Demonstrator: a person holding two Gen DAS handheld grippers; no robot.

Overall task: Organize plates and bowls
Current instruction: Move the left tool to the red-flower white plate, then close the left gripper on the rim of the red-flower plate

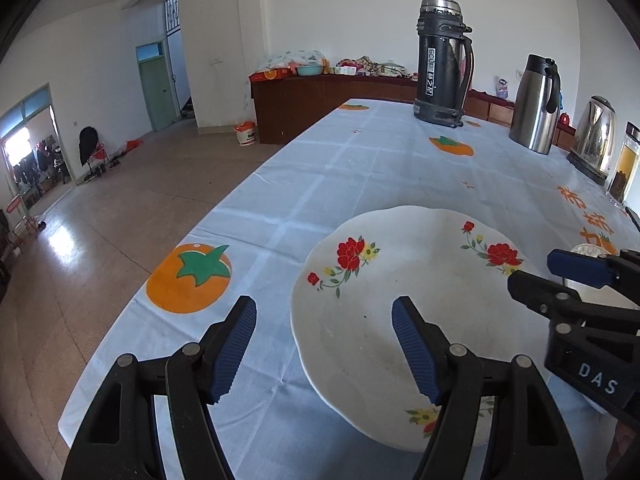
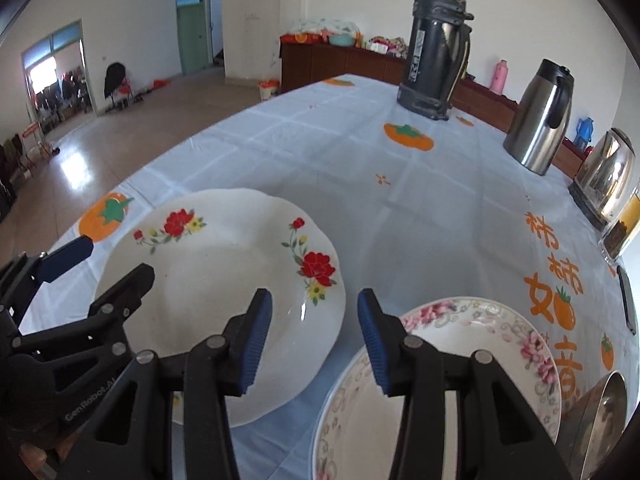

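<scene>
Plates lay side by side on the bench [image 1: 360, 168]: red-flowered plate [image 1: 400, 300] left, pink-rimmed plate [image 2: 460, 360] right. Both claws, left claw [image 1: 324, 348] and right claw [image 2: 316, 340], hung released; grasping a rim likely came next.

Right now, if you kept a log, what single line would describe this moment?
left claw: open, straddling red-flower plate rim | right claw: open, between red-flower plate and pink-flower bowl | nothing gripped

Left gripper [image 1: 324, 344] hangs with jaws apart over the near left edge of the tablecloth [image 1: 360, 168], its right finger above the flowered white plate [image 1: 404, 280]; right gripper [image 1: 560, 276] enters from the right.
</scene>
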